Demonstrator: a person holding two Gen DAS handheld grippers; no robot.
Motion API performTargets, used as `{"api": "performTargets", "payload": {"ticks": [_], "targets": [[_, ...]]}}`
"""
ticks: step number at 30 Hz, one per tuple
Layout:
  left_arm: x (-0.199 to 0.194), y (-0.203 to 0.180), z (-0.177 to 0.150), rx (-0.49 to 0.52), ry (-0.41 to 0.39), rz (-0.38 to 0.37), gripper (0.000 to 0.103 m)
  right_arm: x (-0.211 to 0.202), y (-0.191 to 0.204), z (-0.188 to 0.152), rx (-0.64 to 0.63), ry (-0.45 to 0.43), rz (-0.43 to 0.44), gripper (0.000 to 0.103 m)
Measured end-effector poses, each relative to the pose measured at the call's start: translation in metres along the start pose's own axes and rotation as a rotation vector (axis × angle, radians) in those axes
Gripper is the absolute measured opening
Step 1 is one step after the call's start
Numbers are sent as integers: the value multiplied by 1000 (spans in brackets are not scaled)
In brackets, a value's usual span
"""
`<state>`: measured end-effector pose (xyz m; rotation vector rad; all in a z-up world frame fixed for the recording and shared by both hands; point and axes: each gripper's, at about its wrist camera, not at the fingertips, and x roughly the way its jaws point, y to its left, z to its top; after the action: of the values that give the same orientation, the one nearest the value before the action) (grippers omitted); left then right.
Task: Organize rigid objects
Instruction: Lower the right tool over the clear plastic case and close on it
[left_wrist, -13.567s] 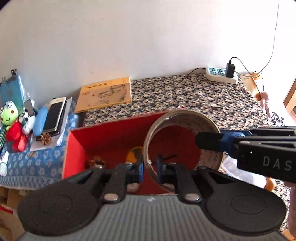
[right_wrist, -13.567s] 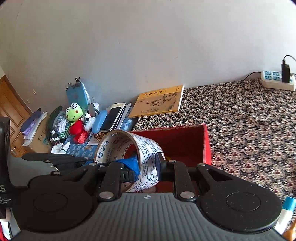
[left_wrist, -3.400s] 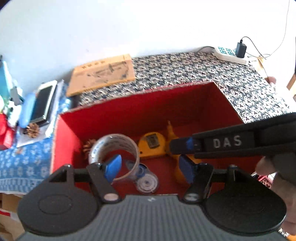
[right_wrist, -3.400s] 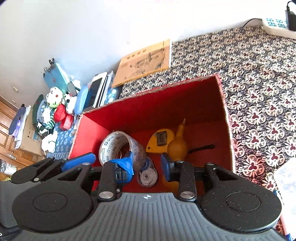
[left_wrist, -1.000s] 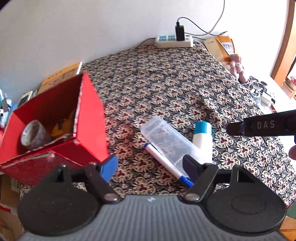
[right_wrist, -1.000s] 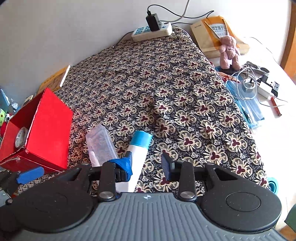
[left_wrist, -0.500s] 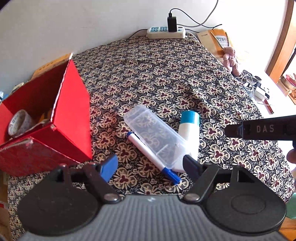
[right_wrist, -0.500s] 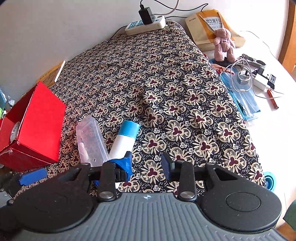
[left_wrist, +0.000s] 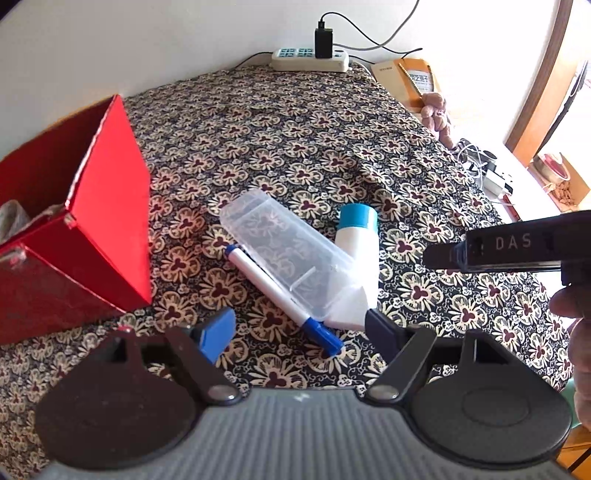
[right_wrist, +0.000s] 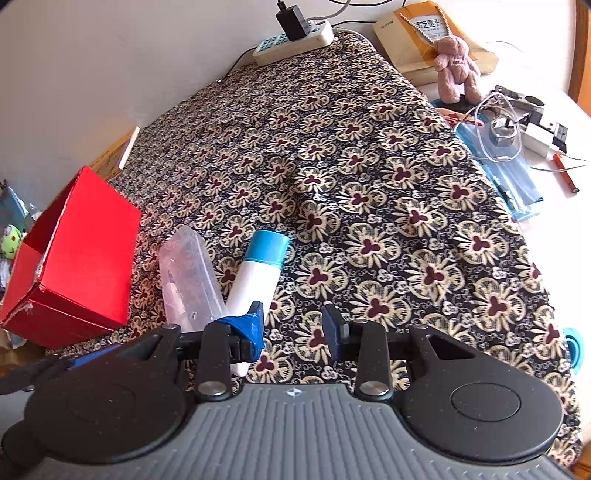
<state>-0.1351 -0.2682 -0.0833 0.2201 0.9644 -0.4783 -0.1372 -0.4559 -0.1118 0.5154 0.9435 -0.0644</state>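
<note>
A clear plastic case (left_wrist: 284, 251) lies on the patterned cloth, between a white marker with a blue cap (left_wrist: 280, 295) and a white tube with a blue cap (left_wrist: 356, 266). The case (right_wrist: 188, 284) and the tube (right_wrist: 258, 269) also show in the right wrist view. My left gripper (left_wrist: 299, 332) is open and empty just short of these three. My right gripper (right_wrist: 293, 325) is open and empty, its left finger over the tube's near end. A red box (left_wrist: 74, 229) with a tape roll inside stands to the left; it also shows in the right wrist view (right_wrist: 77, 258).
A power strip (left_wrist: 310, 61) with a plugged charger lies at the far edge by the wall. A yellow envelope (right_wrist: 432, 33), a pink plush bear (right_wrist: 456, 70), cables and a blue plastic bag (right_wrist: 506, 173) lie to the right of the cloth.
Both grippers left the red box after dropping the tape roll inside, swung right and moved closer to the case, marker and tube. Both stayed open.
</note>
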Motion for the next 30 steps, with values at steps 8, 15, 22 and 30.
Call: {"api": "performTargets", "payload": {"ticks": [8, 15, 22, 30], "targets": [[17, 13, 1, 0, -10, -96, 79, 20, 10, 16, 4, -10, 104, 17], [29, 16, 14, 25, -29, -173, 88, 42, 29, 39, -20, 46, 212, 17], [46, 24, 24, 38, -12, -195, 88, 70, 46, 53, -88, 128, 233, 17], [62, 40, 34, 5, 29, -198, 89, 95, 44, 55, -69, 193, 242, 17]]}}
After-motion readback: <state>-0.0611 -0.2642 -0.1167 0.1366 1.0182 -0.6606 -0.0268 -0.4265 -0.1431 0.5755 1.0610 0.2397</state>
